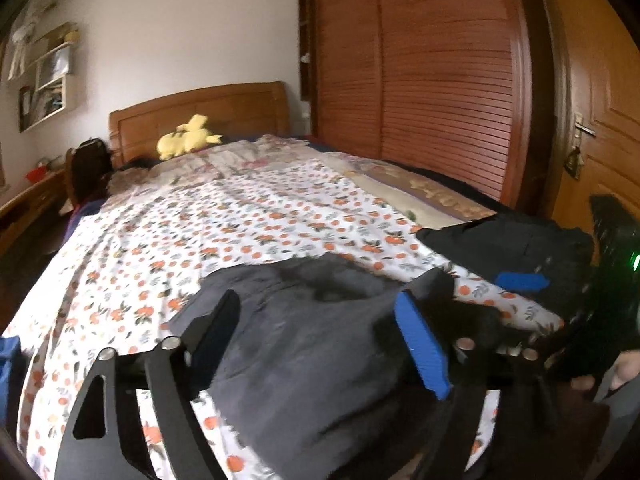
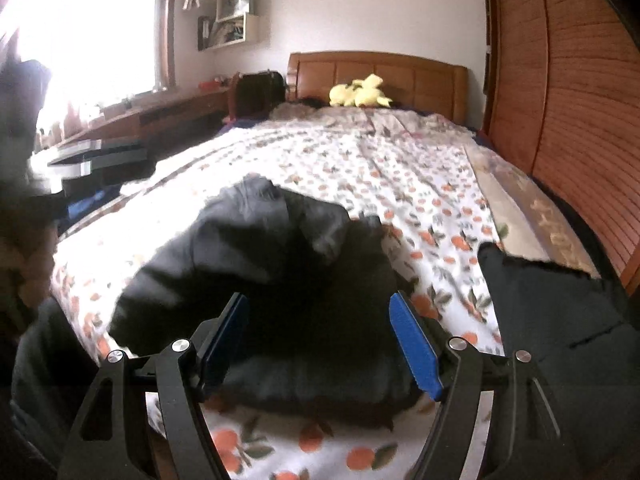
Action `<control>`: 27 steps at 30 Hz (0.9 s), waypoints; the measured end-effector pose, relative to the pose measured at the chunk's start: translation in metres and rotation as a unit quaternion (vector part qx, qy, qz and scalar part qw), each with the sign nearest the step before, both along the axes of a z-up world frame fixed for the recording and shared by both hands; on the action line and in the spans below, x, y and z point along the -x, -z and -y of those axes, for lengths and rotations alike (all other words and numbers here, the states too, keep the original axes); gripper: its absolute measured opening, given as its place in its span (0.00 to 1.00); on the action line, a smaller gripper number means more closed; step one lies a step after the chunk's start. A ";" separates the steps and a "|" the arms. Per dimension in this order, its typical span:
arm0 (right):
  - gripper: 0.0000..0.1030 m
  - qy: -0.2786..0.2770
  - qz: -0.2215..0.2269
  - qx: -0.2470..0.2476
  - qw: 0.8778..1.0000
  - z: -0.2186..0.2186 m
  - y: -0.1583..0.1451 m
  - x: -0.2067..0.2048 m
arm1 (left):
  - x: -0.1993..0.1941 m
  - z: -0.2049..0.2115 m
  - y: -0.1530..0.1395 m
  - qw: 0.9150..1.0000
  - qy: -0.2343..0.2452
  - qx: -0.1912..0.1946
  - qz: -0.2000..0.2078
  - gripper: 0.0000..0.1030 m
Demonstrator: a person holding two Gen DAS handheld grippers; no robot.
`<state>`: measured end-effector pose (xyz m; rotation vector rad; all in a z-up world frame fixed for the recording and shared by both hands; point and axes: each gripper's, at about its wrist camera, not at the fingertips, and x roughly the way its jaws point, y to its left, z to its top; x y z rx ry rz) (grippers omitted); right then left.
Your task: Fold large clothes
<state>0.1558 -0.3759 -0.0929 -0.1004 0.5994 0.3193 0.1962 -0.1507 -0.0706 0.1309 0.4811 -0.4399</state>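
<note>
A dark grey garment (image 1: 312, 352) lies bunched on the near end of the bed, on an orange-flowered sheet (image 1: 224, 220). My left gripper (image 1: 320, 320) is open, its blue-padded fingers spread just above the garment. The same garment (image 2: 272, 264) shows in the right wrist view as a dark heap. My right gripper (image 2: 320, 332) is open over its near edge and holds nothing. A second black garment (image 2: 560, 332) lies at the bed's right corner; in the left wrist view (image 1: 512, 248) the right gripper (image 1: 576, 292) hovers by it.
A yellow plush toy (image 1: 186, 140) sits by the wooden headboard (image 1: 200, 116). A slatted wooden wardrobe (image 1: 420, 80) and a door (image 1: 592, 100) stand right of the bed. A window (image 2: 88, 32), a desk (image 2: 160, 116) and a dark chair (image 2: 256, 92) are on the left.
</note>
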 end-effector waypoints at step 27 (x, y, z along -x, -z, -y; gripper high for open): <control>0.09 -0.029 -0.018 0.011 0.999 -0.069 0.004 -0.043 | -0.001 -0.106 0.055 0.998 -0.055 0.000 -0.034 0.93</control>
